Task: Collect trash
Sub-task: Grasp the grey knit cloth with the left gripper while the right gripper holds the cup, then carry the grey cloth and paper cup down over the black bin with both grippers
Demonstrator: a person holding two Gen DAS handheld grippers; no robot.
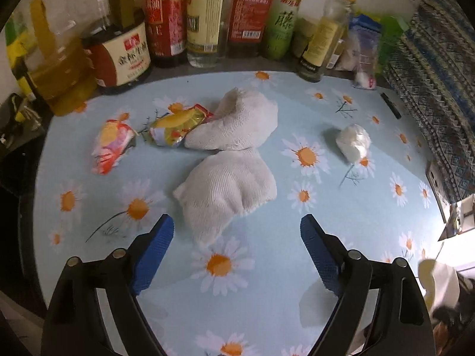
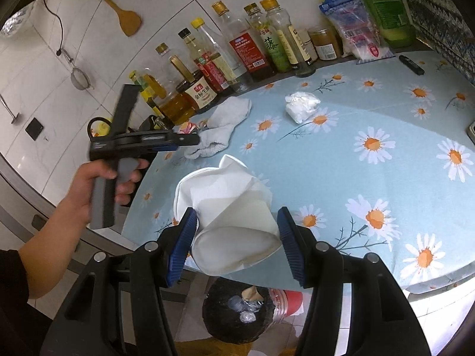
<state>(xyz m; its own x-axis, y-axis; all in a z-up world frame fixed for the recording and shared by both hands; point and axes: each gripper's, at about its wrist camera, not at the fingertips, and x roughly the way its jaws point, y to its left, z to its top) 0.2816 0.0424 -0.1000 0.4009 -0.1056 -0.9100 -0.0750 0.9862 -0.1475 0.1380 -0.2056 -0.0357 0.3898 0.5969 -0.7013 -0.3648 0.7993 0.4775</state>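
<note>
My left gripper (image 1: 237, 222) hangs open over the daisy-print table (image 1: 297, 267), with nothing between its blue pads. Just ahead of it lie two white socks (image 1: 228, 190). Beyond them on the left are two crumpled snack wrappers (image 1: 111, 145) (image 1: 178, 126), and a balled white tissue (image 1: 353, 142) lies on the right. My right gripper (image 2: 237, 216) is shut on a crushed white paper cup (image 2: 234, 207), held at the table's near edge. A black trash bin (image 2: 207, 311) stands on the floor directly below it. In the right wrist view a hand holds the left gripper (image 2: 193, 140) by the socks (image 2: 221, 124).
A row of sauce and oil bottles (image 1: 204, 20) lines the back of the table. Bags of food (image 2: 356, 29) stand at the back right, with a black pen-like stick (image 2: 411, 64) lying near them. A patterned cloth (image 1: 439, 89) borders the right side.
</note>
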